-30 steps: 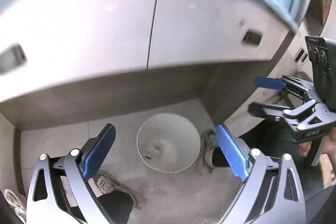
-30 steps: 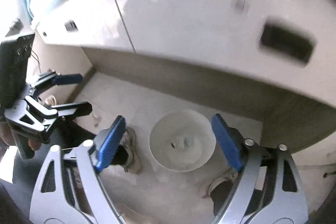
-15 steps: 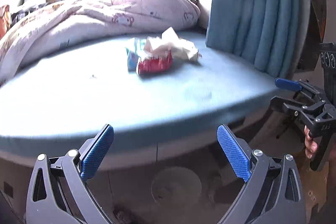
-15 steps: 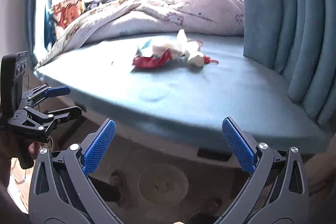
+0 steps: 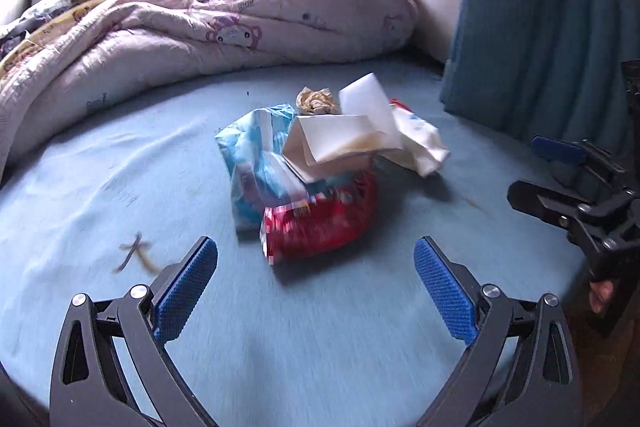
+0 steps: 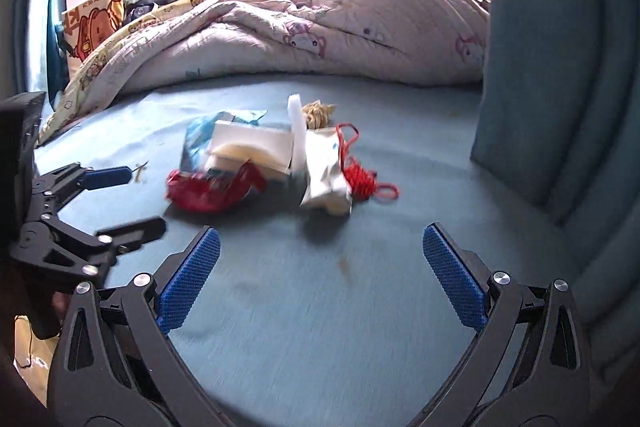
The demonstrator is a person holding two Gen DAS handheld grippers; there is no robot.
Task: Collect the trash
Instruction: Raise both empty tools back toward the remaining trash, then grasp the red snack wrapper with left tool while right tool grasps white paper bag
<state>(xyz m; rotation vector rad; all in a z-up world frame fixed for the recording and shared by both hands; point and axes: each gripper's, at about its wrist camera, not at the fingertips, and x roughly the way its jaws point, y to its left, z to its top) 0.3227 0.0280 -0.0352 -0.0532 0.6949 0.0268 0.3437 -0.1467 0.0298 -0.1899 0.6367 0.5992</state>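
Note:
A pile of trash lies on the blue bed sheet: a red snack bag, a light blue wrapper, a white folded carton, a white bag and a tan crumpled wad. The right wrist view shows the same pile, with the red bag, the white carton and a tangle of red string. My left gripper is open and empty, just short of the red bag. My right gripper is open and empty, short of the pile.
A rumpled pink quilt lies behind the pile. A teal curtain hangs at the right. A small twig-like scrap lies on the sheet at the left. Each gripper shows at the edge of the other's view.
Both grippers have risen from the white bin on the floor under the bed, up over the bed edge and in toward the trash pile. Both stay open.

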